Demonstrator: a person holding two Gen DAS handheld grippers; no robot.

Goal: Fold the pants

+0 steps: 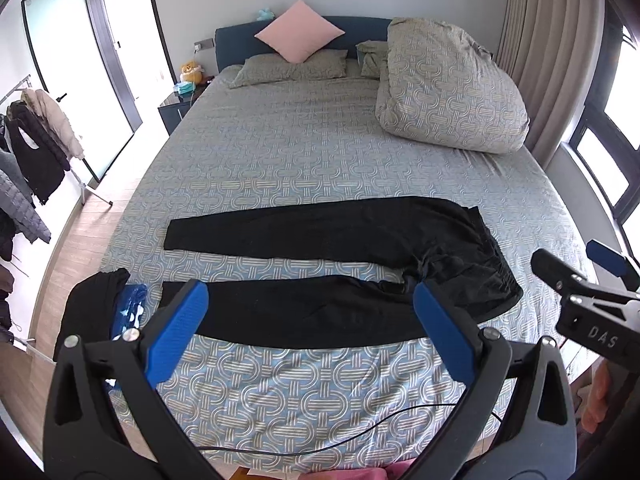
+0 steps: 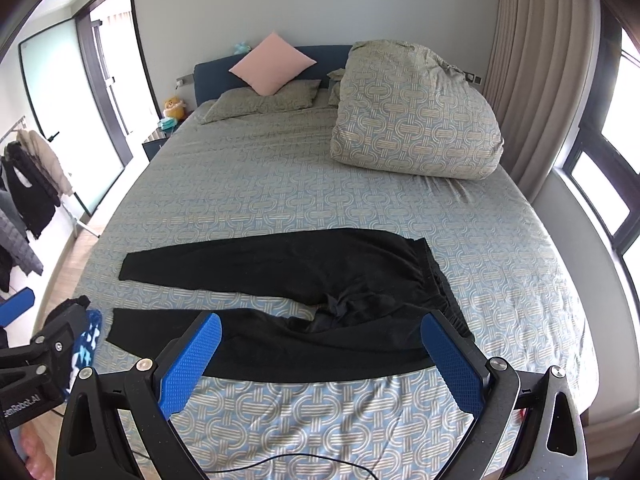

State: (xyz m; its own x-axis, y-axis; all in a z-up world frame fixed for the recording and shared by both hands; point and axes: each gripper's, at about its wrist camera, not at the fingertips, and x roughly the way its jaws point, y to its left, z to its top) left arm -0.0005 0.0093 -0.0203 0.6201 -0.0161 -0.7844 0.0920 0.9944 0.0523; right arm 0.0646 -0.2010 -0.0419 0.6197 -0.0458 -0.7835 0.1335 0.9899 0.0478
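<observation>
Black pants (image 1: pixel 328 268) lie spread flat across the near part of the bed (image 1: pixel 320 152), legs pointing left, waistband at the right. They also show in the right wrist view (image 2: pixel 304 300). My left gripper (image 1: pixel 310 332) is open and empty, hovering above the near leg. My right gripper (image 2: pixel 320 356) is open and empty, above the near leg and the waist. The right gripper also shows at the right edge of the left wrist view (image 1: pixel 592 292).
A pile of dark and blue-white clothes (image 1: pixel 108 312) sits at the bed's near left corner. A folded duvet (image 1: pixel 444 84) and pillows (image 1: pixel 292 68) lie at the head. A black cable (image 1: pixel 320 444) runs along the near edge. A coat rack (image 1: pixel 28 148) stands left.
</observation>
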